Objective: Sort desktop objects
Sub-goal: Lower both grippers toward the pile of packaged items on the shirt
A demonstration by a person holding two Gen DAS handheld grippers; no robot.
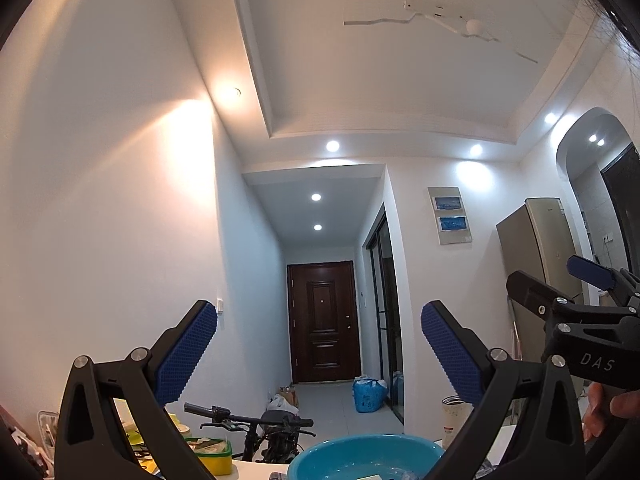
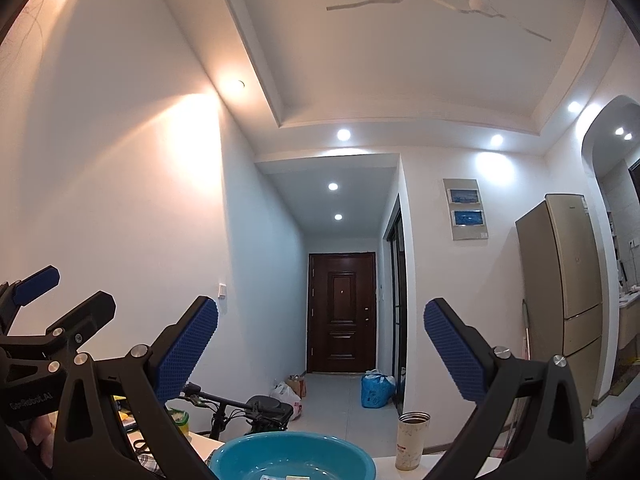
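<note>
Both grippers are raised and point up toward the room, above the white table. My left gripper [image 1: 319, 350] is open and empty, blue pads wide apart. My right gripper [image 2: 321, 348] is open and empty too; it also shows at the right edge of the left wrist view [image 1: 560, 280]. The left gripper shows at the left edge of the right wrist view [image 2: 68, 292]. A teal basin [image 1: 362, 458] sits on the table below both grippers, with small flat items in it [image 2: 294, 476]. A green-rimmed box [image 1: 214, 454] with contents stands at the left.
A cylindrical cup [image 2: 412, 440] stands on the table right of the basin [image 2: 292, 458]. A clear container [image 1: 46, 426] is at far left. A bicycle [image 1: 256, 428] stands behind the table. A fridge [image 2: 568, 280] stands at right, a dark door [image 2: 342, 312] down the hallway.
</note>
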